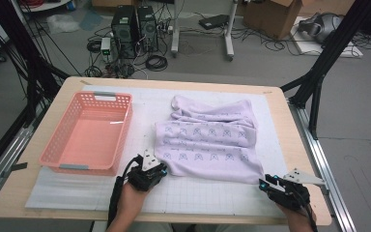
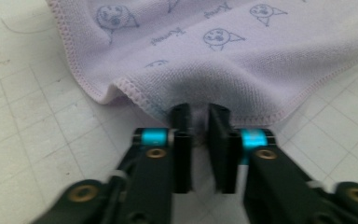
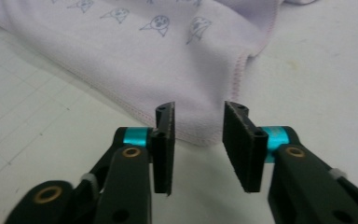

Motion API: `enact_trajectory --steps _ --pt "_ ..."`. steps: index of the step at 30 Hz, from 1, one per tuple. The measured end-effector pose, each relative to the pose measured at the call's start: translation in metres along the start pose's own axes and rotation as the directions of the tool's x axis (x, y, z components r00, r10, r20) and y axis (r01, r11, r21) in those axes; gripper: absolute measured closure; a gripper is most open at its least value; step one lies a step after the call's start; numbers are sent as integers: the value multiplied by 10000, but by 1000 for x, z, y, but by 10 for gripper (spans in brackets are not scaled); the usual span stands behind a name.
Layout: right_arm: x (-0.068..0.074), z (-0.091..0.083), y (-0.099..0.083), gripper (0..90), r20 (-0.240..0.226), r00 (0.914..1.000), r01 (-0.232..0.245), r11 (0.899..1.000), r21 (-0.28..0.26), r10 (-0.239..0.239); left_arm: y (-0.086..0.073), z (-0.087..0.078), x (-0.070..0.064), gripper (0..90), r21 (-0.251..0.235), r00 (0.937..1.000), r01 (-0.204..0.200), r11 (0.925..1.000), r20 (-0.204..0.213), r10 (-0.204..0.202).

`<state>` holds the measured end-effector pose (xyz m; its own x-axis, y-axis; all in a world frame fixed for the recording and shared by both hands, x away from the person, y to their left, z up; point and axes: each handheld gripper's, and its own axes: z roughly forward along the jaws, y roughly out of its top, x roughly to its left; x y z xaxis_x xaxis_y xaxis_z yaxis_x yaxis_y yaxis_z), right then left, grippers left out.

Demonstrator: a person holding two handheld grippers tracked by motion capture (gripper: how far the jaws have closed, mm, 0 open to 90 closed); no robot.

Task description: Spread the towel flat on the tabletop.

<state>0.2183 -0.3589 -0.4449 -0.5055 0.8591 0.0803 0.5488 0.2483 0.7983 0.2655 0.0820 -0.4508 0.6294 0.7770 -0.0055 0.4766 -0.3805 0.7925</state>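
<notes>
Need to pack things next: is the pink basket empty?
Empty: the pink basket shows only its bare floor in the high view, and the towel lies beside it.

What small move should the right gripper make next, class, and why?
Probably ease forward and close on the towel's near corner. The left gripper is already pinched on the hem at its corner, while the right gripper is open, the hem just beyond its jaws.

Left tool (image 2: pixel 199 116) pinched nearly closed with jaws low and level; right tool (image 3: pixel 198 116) held parted.
</notes>
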Motion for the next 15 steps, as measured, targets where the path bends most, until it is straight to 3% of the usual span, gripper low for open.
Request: enact_trajectory --steps 2,6,8,15 --pt "2 9 -1 533 47 10000 21 9996 267 -22 -2 -3 -1 898 32 10000 6 10000 26 -6" --pt "4 13 1 630 536 9977 398 9978 539 -427 -8 -14 1 900 156 9998 103 9998 177 -106" --pt "4 11 2 805 417 9984 363 9974 615 -389 -12 -18 3 900 118 9992 325 9994 233 -328" --pt "8 3 1 850 52 9987 493 9955 812 -499 -17 -37 -1 899 -181 9962 477 9987 745 -462"
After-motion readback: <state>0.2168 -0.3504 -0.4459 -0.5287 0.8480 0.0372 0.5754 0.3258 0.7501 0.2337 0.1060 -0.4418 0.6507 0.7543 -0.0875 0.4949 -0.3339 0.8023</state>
